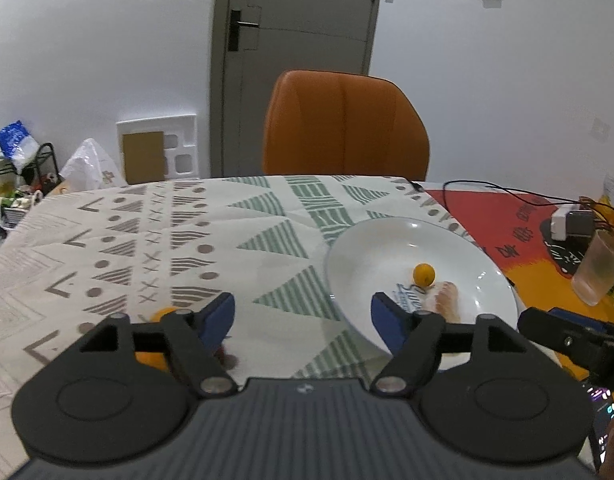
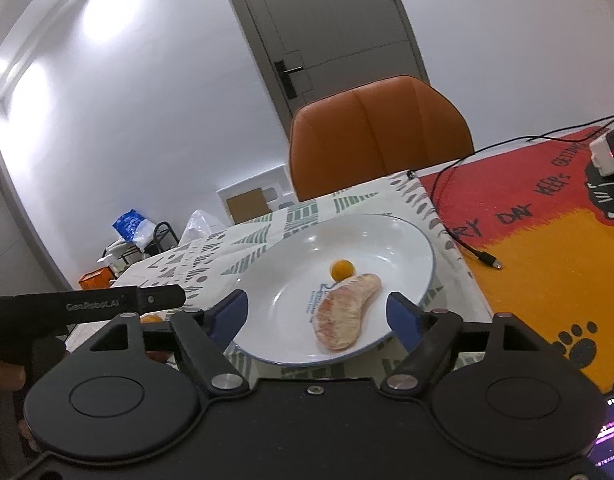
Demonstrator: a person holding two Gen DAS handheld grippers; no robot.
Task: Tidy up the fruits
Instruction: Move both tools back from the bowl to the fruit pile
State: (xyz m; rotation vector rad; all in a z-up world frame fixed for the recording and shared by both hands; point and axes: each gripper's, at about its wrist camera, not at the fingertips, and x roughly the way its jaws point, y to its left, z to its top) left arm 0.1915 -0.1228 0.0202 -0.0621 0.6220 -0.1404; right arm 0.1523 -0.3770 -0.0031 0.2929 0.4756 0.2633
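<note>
1. Both grippers are seen with blue-padded jaws spread apart and nothing between them: the left gripper [image 1: 303, 316] is held over the patterned tablecloth [image 1: 155, 240], just left of the plate, and the right gripper [image 2: 317, 314] is held at the near rim of the plate.
2. A wide white ceramic plate [image 2: 407, 240] is set on the desk, and two fruits are already lying in it: a small round orange fruit [image 2: 342, 269] and, touching it on the near side, a peeled pale-pink citrus segment [image 2: 345, 318].
3. Another orange fruit [image 1: 163, 314] is left on the cloth, outside the plate, partly hidden behind the left gripper's left finger; something small and dark red [image 1: 227, 356] is lying close by, too blurred to be identified.
4. The step in hand is judged to be a release just completed, with a fresh pick-up due.
5. For the next move, the left gripper would need to be swung leftward and lowered so that the remaining orange fruit is straddled, then closed gently, since a round fruit may roll away.
</note>
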